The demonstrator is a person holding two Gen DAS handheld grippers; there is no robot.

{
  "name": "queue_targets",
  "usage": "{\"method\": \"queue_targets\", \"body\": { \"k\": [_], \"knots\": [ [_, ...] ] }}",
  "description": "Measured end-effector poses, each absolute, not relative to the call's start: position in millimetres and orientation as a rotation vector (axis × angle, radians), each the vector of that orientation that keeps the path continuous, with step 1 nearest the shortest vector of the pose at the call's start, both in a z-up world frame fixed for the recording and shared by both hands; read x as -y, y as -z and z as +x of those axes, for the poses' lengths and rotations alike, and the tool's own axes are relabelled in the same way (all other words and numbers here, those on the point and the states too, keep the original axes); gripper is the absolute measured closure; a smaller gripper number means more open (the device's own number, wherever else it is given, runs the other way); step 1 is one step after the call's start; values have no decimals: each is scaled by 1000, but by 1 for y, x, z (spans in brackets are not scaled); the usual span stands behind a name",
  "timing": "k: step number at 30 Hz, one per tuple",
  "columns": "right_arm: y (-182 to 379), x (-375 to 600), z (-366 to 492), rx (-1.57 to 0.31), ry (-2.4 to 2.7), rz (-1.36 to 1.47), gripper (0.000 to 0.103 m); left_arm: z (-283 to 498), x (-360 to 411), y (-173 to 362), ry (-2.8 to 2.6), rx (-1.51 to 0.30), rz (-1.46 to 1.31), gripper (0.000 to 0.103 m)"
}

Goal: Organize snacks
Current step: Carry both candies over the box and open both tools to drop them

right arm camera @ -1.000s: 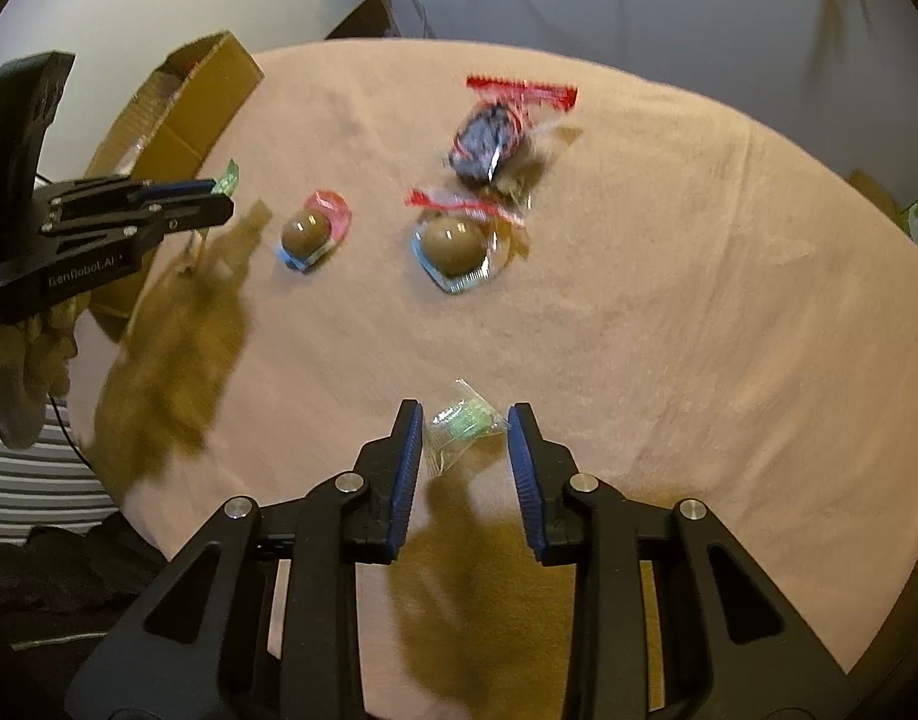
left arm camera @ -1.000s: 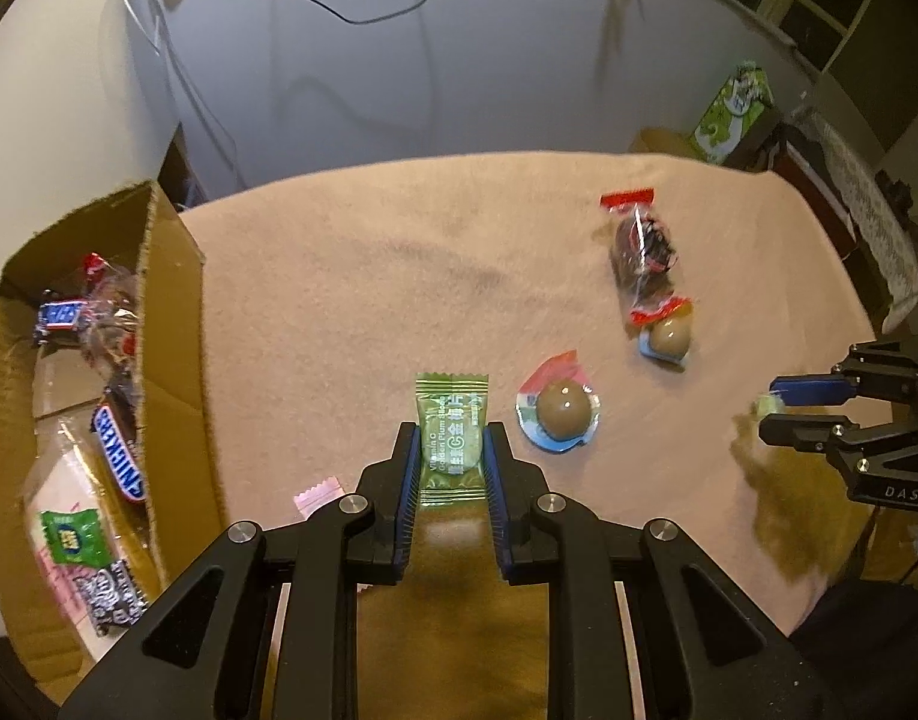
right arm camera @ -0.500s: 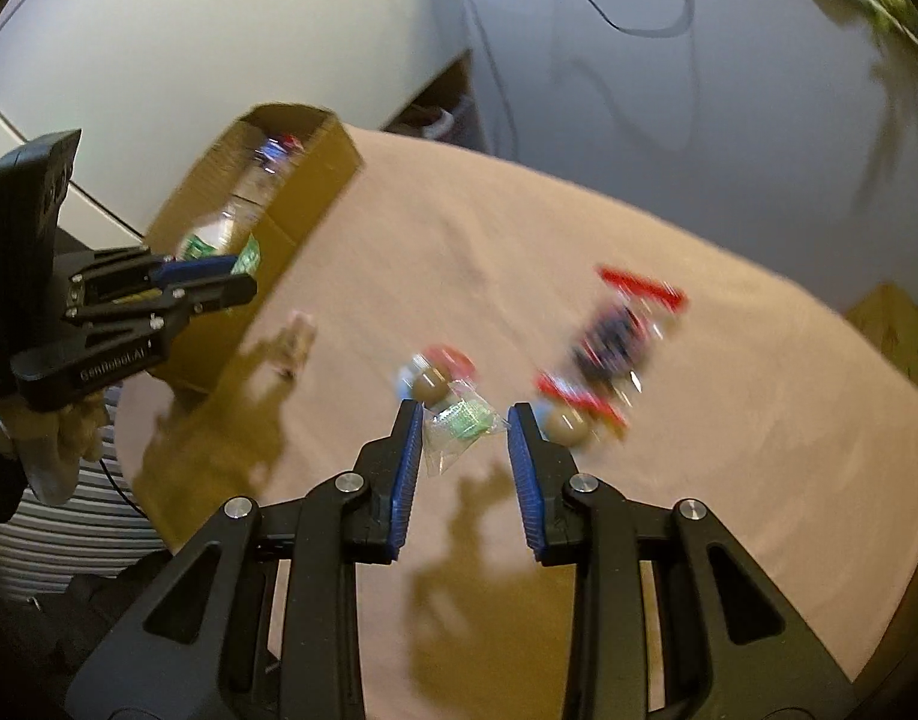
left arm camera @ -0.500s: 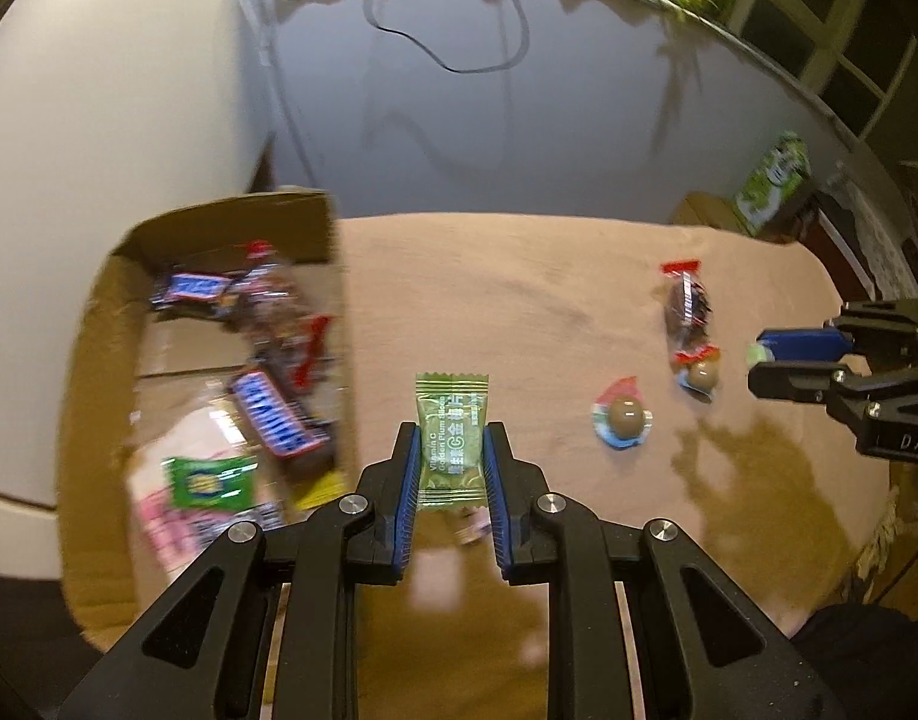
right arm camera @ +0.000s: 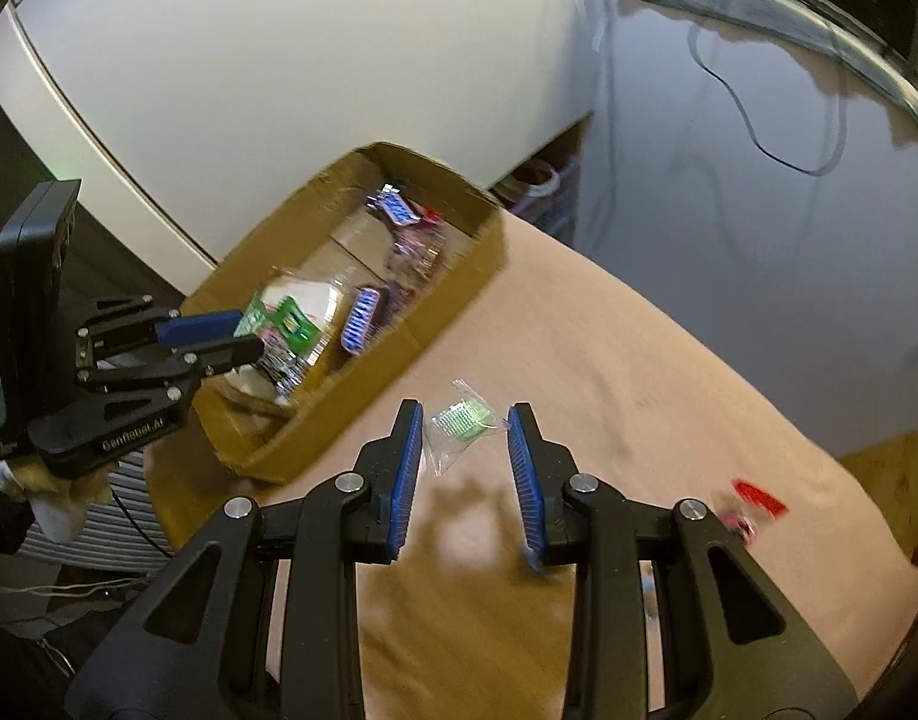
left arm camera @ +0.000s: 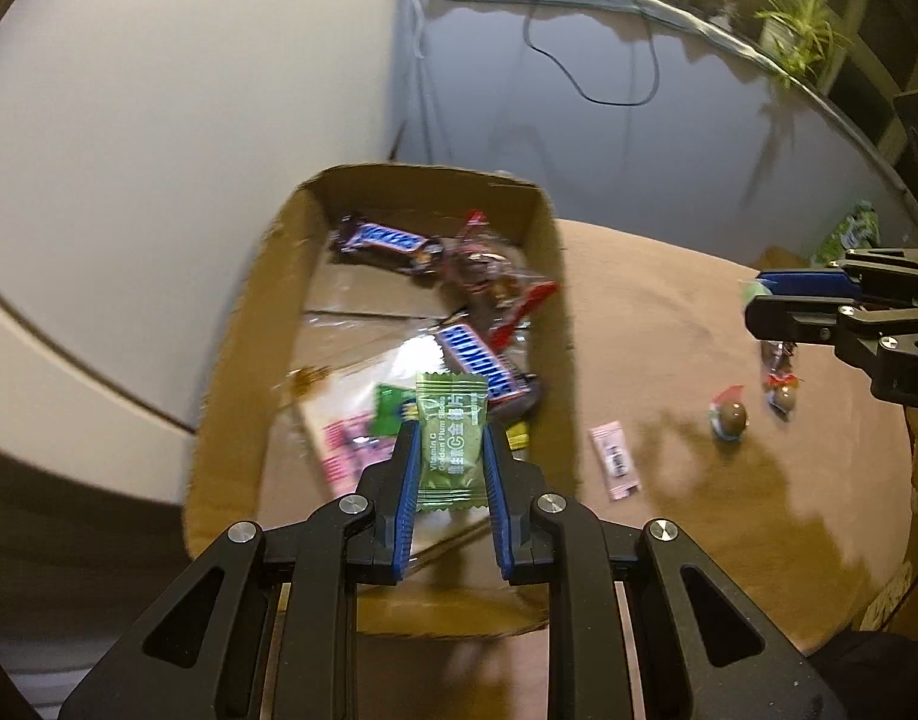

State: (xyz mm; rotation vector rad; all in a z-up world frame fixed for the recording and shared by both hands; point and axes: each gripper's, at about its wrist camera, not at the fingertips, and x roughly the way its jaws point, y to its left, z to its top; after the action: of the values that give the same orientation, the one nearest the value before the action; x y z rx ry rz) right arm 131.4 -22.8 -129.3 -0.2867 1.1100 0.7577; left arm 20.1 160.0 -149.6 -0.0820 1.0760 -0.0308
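1. Snacks fill the box (left arm camera: 555, 276) at centre frame in the left view: Snickers bars (left arm camera: 480, 363), pink packs.
2. Left gripper (left arm camera: 451, 468) pinches a green candy (left arm camera: 451, 441) over the box.
3. Right gripper (right arm camera: 466, 456) holds a clear wrapper (right arm camera: 459, 429) between narrow jaws, lower centre.
4. Only the left view shows the eggs (left arm camera: 732, 420) and pink sachet (left arm camera: 615, 461) on the cloth (left arm camera: 669, 312).
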Motion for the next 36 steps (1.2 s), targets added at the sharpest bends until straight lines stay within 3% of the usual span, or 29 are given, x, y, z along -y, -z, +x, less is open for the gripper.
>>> {"method": "queue_targets", "body": {
  "k": [30, 32, 34, 36],
  "knots": [
    [149, -88, 127, -1103, -910, -403, 70, 3, -210, 151, -77, -1060, -141, 82],
    [150, -89, 127, -1102, -913, -403, 67, 3, -210, 151, -79, -1059, -141, 82],
    [150, -89, 127, -1096, -912, -405, 54, 4, -210, 151, -80, -1058, -138, 80],
    [148, -89, 126, -1089, -909, -406, 51, 5, -210, 150, -84, -1056, -134, 77]
  ]
}}
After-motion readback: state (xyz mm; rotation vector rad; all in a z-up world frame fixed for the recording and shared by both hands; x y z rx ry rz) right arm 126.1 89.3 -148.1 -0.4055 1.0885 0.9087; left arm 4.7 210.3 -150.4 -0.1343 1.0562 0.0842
